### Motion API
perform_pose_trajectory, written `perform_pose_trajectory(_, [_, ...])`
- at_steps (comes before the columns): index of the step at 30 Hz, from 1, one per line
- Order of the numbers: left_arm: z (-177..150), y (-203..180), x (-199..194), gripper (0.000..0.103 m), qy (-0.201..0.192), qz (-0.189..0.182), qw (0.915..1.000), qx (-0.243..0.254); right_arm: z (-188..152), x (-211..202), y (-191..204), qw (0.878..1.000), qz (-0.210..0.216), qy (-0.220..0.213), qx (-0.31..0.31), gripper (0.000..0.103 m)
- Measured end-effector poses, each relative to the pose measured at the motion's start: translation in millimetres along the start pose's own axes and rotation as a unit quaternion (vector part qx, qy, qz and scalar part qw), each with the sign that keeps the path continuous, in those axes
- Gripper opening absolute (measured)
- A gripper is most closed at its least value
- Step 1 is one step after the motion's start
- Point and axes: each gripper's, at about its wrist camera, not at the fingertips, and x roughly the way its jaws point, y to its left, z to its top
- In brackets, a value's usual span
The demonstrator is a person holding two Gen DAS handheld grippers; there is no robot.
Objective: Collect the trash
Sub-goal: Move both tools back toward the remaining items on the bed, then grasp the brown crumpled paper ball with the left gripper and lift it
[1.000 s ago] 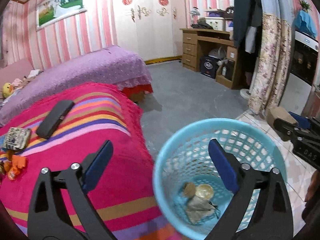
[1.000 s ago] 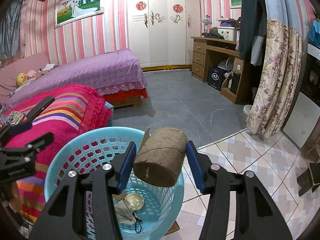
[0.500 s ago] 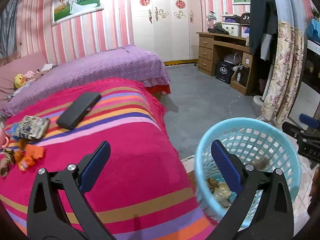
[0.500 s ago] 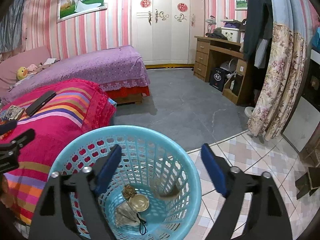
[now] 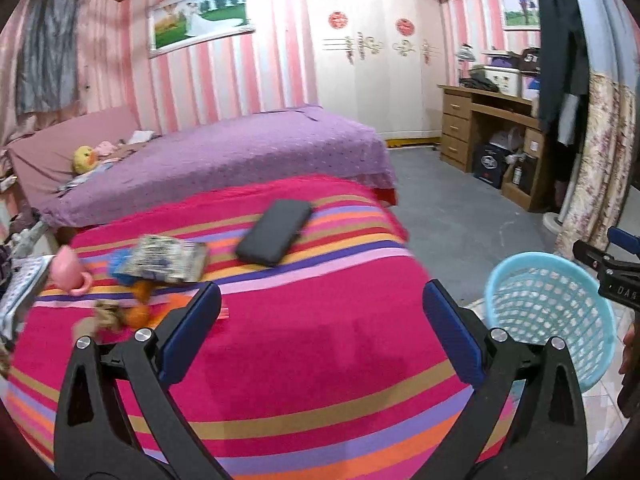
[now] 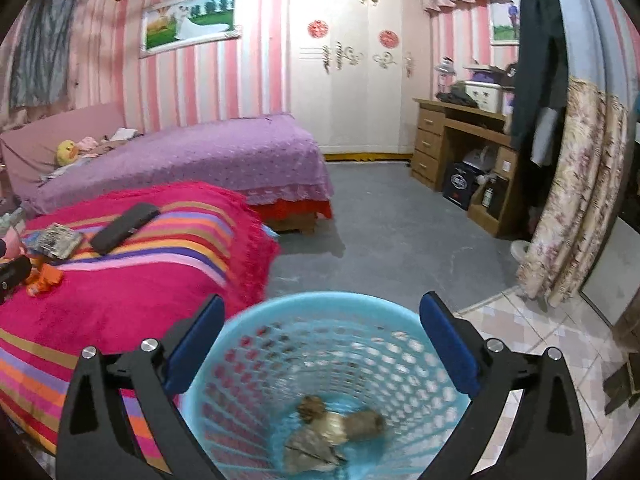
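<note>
A light blue plastic basket [image 6: 256, 364] stands on the floor beside the striped bed; brown trash [image 6: 336, 428] lies at its bottom. My right gripper [image 6: 320, 344] is open and empty above the basket's rim. My left gripper [image 5: 320, 328] is open and empty over the striped blanket [image 5: 300, 344]. The basket [image 5: 552, 312] shows at the right of the left wrist view. On the blanket's left lie a printed wrapper [image 5: 164, 260], orange scraps [image 5: 140, 312] and a crumpled brown bit [image 5: 106, 312].
A black case [image 5: 276, 232] lies on the blanket and a pink cup [image 5: 70, 272] stands at its left edge. A purple bed [image 5: 224, 156] is behind. A wooden desk [image 6: 460, 148] and floral curtain [image 6: 576, 200] stand to the right across grey floor.
My right gripper opened and dropped the brown roll into the basket. My left gripper swung left from over the basket to over the blanket, toward the litter.
</note>
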Motion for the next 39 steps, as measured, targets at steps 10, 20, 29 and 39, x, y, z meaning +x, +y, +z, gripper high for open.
perform_pose_trajectory(10, [-22.1,126.2,-10.5,0.097,0.015,0.081,0.9961,-0.030,7.9,4.0,92.2,0.998,0.063,-0.008,-0.029,0.096])
perform_pose_trajectory(20, [-54.2,203.3,16.5,0.097,0.047,0.111,0.9909,-0.059,-4.0,21.2,175.3,0.992,0.109,0.016,-0.067,0.096])
perform_pose_trajectory(29, [-83.0,262.9,41.5,0.097,0.093,0.109,0.9850,-0.096,-14.0,36.3,226.1,0.986,0.121,0.034,-0.106,0.096])
perform_pose_trajectory(39, [-104.1,307.0,70.5,0.097,0.142,0.109,0.9767,-0.118,-21.2,49.3,253.9,0.982,0.127,0.049,-0.128,0.096])
